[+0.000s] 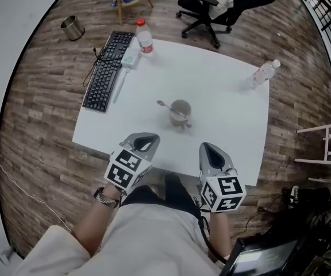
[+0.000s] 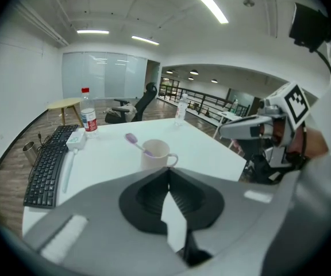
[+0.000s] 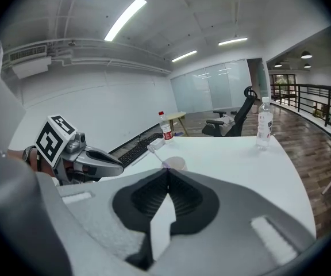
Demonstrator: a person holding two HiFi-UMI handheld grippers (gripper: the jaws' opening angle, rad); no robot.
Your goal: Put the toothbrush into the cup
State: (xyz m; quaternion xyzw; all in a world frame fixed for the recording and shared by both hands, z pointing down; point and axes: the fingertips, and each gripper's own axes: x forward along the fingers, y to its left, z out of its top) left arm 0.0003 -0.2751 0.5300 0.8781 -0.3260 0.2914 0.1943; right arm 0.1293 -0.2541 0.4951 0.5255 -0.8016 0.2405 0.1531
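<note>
Starting at the far left of the cup (image 1: 180, 114), a black keyboard (image 1: 105, 71) lies along the desk (image 1: 228, 102) edge, with a red-capped bottle (image 1: 145, 38) standing beyond it. Nearer the person and left of the cup, the left gripper (image 1: 149, 137) hangs over the desk's near edge. Its jaws are pressed together with nothing between them.

The toothbrush (image 1: 166, 106) is already in the cup. Its handle is down inside and its head leans out over the rim to the cup's left. I would judge it light, slim and stiff, with a smooth plastic handle that could twist in a loose pinch. If it needed lifting, the bare stretch of handle just above the rim looks the best place to take hold, not the bristled head. The cup looks like a plain mug, much heavier than the brush, so it should stay put under a gentle pull.

Right of the cup and just as near the person, the right gripper (image 1: 207, 148) also has its jaws closed and empty. Well to the cup's right, a clear bottle (image 1: 263, 73) lies near the desk's far corner.
</note>
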